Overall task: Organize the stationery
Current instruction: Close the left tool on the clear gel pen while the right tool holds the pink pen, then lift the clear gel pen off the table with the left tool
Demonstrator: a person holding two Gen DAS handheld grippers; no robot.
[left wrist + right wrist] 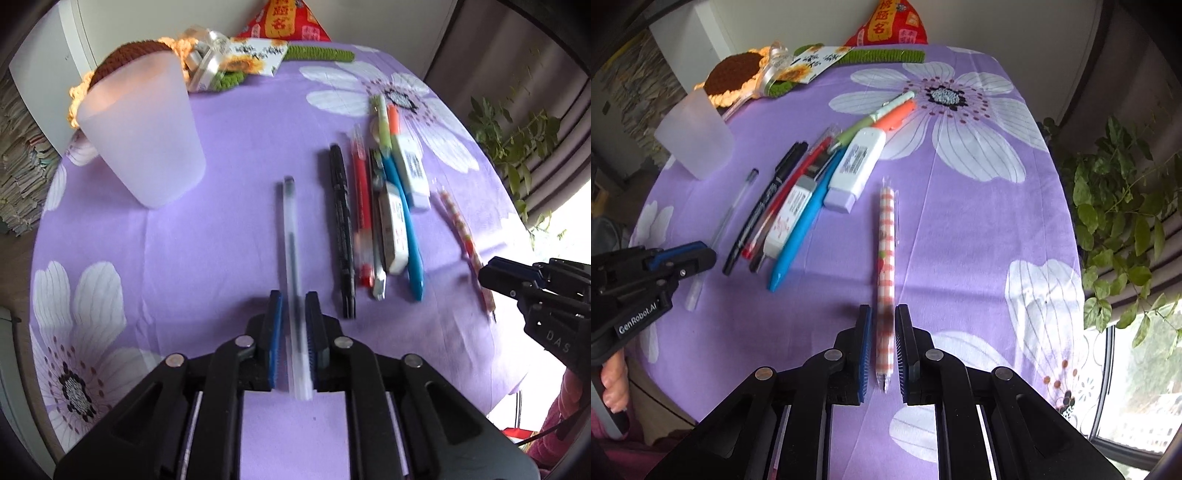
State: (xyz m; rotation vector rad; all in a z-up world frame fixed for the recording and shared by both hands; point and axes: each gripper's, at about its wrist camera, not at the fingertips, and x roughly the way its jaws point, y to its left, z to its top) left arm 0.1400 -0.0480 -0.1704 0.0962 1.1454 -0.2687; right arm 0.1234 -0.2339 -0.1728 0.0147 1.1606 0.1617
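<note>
My left gripper [294,295] is shut on a clear pen [290,229] with a dark refill, which points away over the purple flowered tablecloth [221,258]. My right gripper [882,308] is shut on an orange-and-white checked pen [886,236], its tip toward me. A frosted plastic cup [144,136] stands upright at the far left. Between the grippers lies a bundle: a black marker [341,229], a red pen [362,206], a blue pen [406,229], a white eraser [393,229], a white-and-lilac case [412,170], plus a green pen [857,129] and an orange pen [897,114].
At the table's far edge sit a crocheted sunflower [733,74], a sunflower card [812,62], a green crocheted strip [886,55] and a red printed bag [890,26]. A leafy plant [1115,206] hangs by the window on the right. A hand [615,384] holds the left gripper's handle.
</note>
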